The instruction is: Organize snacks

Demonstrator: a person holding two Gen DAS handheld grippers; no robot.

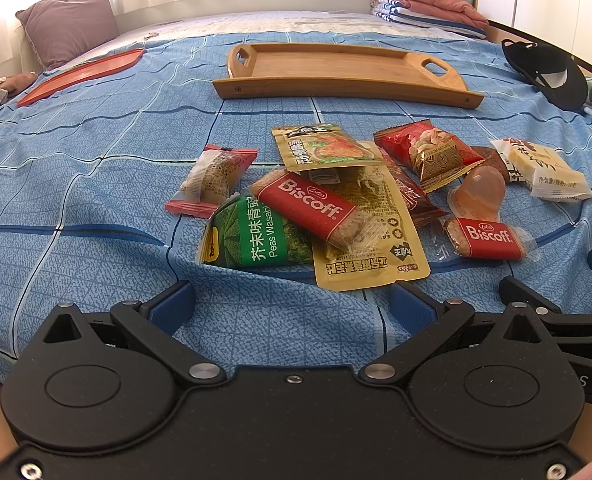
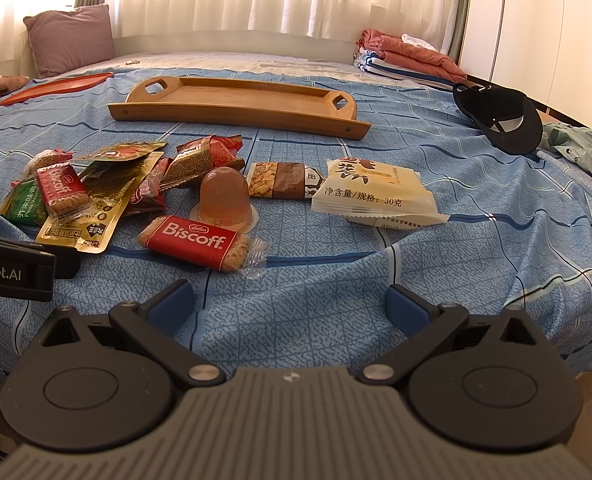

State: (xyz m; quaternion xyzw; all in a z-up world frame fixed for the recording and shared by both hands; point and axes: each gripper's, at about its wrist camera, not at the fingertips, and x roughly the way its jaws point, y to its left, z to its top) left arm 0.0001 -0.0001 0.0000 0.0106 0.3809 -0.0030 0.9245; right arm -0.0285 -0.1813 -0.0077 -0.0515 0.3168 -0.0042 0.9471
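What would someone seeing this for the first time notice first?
Probably the heap of snack packets on the blue bedspread, with a red Biscoff bar lying on top and a green wasabi peas bag beneath it. Behind the heap sits an empty wooden tray. Both grippers, left and right, are open near the bed's front edge.

Two low wrist views across a bed.
Both face the wooden tray [image 1: 336, 66] and snack pile [image 2: 107, 188]; the left sits nearer the pile.

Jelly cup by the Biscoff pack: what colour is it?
Translucent pinkish-orange jelly cup, clearest in the right wrist view.
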